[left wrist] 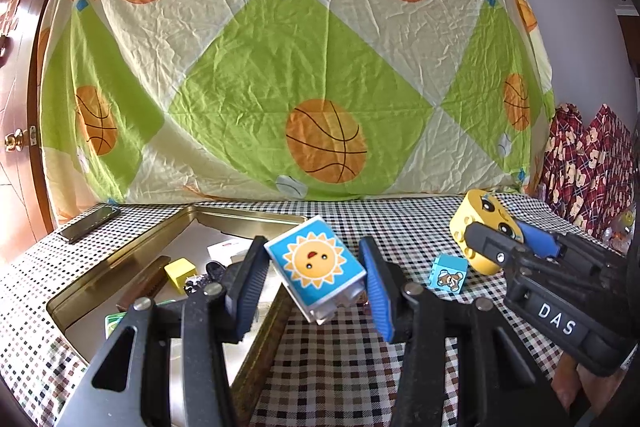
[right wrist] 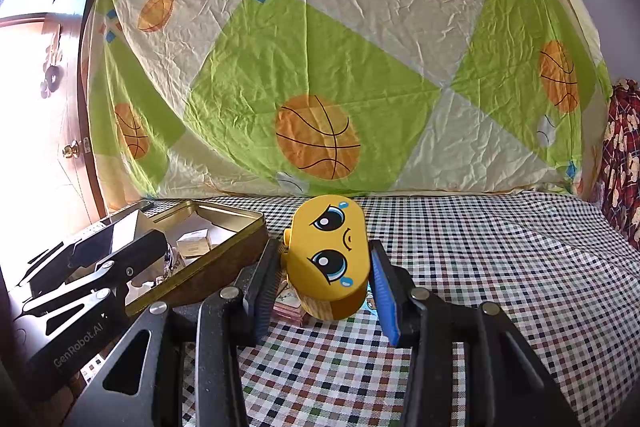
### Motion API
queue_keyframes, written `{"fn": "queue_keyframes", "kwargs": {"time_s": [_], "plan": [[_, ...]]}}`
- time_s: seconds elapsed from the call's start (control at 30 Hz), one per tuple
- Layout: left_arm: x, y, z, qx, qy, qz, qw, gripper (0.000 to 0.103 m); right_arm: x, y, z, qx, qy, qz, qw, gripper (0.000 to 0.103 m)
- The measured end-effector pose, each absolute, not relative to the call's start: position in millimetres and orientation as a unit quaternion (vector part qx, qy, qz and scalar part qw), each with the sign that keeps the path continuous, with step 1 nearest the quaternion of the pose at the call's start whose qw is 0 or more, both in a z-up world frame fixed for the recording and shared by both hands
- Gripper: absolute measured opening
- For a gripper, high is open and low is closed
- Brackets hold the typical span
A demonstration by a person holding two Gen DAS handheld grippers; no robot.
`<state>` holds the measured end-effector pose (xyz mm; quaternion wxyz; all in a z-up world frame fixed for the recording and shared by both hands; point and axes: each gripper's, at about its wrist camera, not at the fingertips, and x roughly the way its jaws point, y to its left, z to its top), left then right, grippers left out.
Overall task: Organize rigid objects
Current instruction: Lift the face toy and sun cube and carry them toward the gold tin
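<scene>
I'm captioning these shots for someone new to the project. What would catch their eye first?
First, the big green and cream bedsheet with basketballs, hung behind the checkered table. Then the two toy blocks held above it: the left gripper clamps a blue block with a sun beside the open gold tin, and the right gripper clamps a yellow block with a teary face.

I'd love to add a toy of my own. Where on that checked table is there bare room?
The widest bare stretch of checked tablecloth lies right of the yellow face block, running back to the basketball sheet. Another strip lies between the gold tin and the small bear cube. The tin's floor is crowded with a yellow cube and cards.
</scene>
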<state>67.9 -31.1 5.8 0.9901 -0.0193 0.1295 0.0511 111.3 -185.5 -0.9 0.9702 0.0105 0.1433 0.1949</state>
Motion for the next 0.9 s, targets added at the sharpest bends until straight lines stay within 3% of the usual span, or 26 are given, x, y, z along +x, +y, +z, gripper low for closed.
{"fn": "queue_keyframes", "kwargs": {"time_s": [0.9], "plan": [[40,2,8,-0.041,0.106,0.065,0.991,0.046,91,-139,-1,-0.008,0.132,0.244,0.961,0.045]]}}
